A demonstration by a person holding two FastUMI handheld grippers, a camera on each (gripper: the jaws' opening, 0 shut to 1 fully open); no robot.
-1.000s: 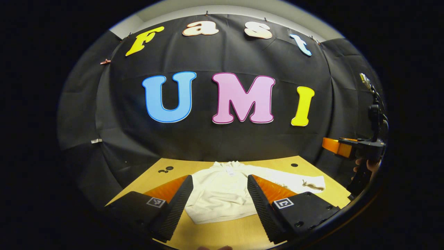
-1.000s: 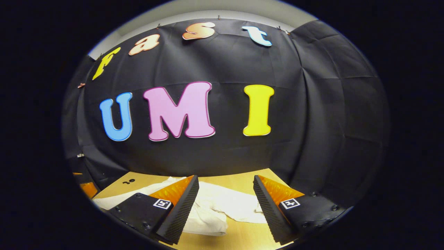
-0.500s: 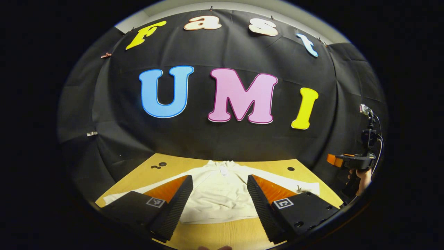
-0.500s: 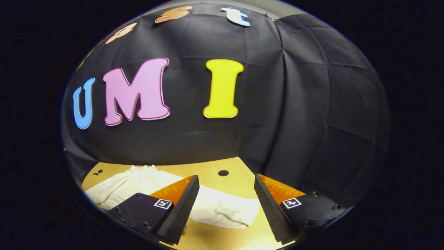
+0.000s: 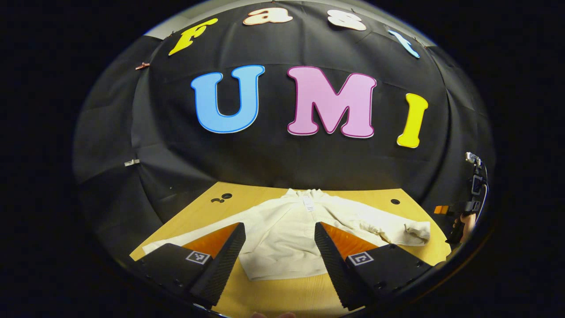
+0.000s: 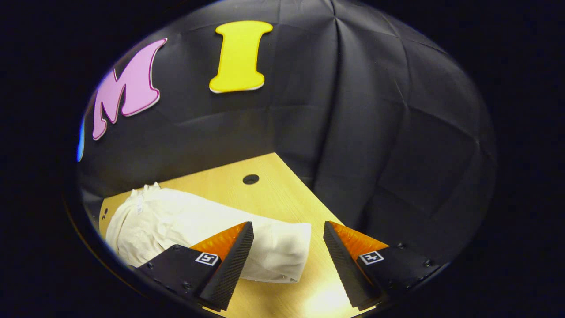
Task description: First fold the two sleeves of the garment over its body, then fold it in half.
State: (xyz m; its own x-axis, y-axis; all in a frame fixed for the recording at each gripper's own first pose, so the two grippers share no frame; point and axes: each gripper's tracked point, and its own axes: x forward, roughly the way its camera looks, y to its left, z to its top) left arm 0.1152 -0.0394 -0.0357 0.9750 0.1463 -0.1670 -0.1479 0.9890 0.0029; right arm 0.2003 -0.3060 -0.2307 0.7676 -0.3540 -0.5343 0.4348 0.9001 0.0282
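I see a cream garment (image 5: pixel 287 238) spread flat mid-table (image 5: pixel 273 296), collar toward the far edge. Both sleeves lie outstretched, unfolded.

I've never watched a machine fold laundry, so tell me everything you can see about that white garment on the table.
The garment is cream-white, of soft, thick-looking fabric, with a collar and a small tag at the neck. It lies flat and unfolded on the wooden table, collar toward the black wall, both long sleeves spread outward. The right sleeve's cuff is rumpled and lies between the right gripper's open fingers. Neither gripper grips it.
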